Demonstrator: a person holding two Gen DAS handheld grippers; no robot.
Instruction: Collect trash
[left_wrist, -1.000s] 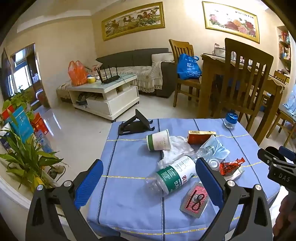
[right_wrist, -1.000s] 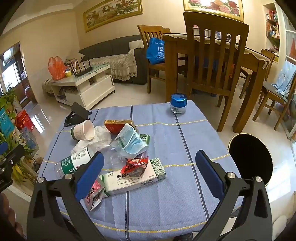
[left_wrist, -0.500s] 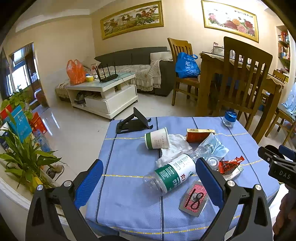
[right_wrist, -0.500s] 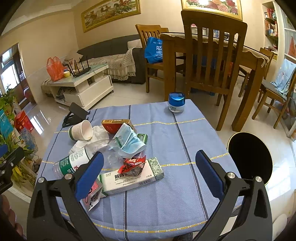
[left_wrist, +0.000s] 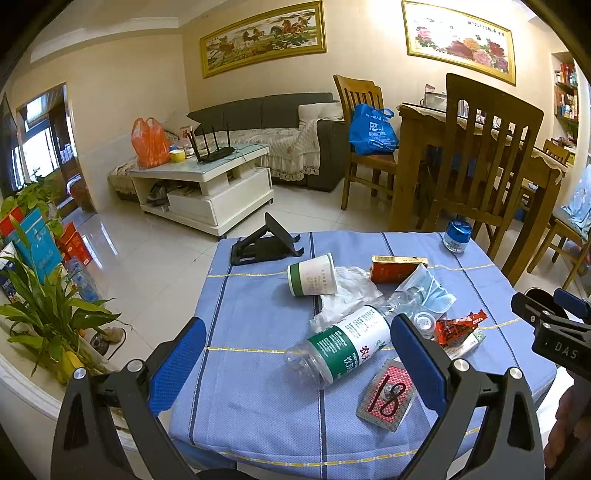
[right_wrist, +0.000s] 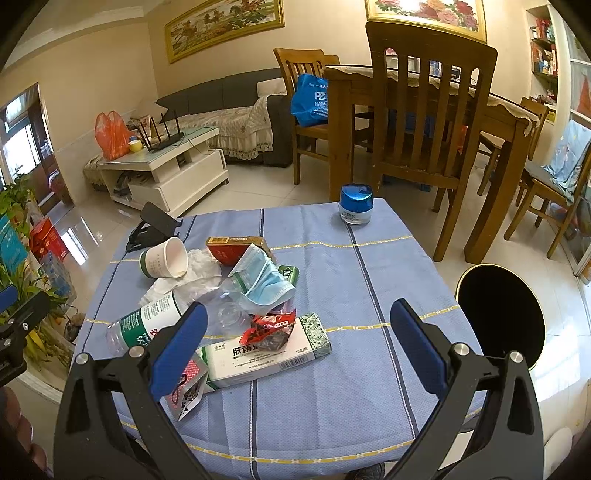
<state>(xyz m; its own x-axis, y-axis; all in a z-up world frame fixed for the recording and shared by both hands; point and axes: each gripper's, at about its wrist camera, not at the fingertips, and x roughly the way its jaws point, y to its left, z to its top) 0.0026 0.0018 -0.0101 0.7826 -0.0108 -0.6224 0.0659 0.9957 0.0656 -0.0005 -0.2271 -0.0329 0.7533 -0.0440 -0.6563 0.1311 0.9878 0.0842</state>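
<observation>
A heap of trash lies on the blue tablecloth (left_wrist: 258, 369): a clear plastic bottle with a green label (left_wrist: 343, 343), a tipped paper cup (left_wrist: 312, 275), crumpled white tissue (left_wrist: 347, 291), a blue face mask (right_wrist: 264, 278), a red snack wrapper (right_wrist: 271, 328), a white medicine box (right_wrist: 262, 356), an orange box (left_wrist: 397, 267) and a playing card (left_wrist: 386, 397). My left gripper (left_wrist: 295, 358) is open and empty, hovering before the bottle. My right gripper (right_wrist: 295, 347) is open and empty, above the table's near edge by the medicine box.
A black round bin (right_wrist: 502, 314) stands on the floor right of the table. A blue-capped jar (right_wrist: 356, 205) and a black phone stand (left_wrist: 264, 245) sit at the table's far side. Wooden chairs (right_wrist: 424, 122) stand behind. Potted plants (left_wrist: 48, 314) are at the left.
Both grippers have drifted slightly; the views shift a little. Nothing on the table has moved and both grippers stay open.
</observation>
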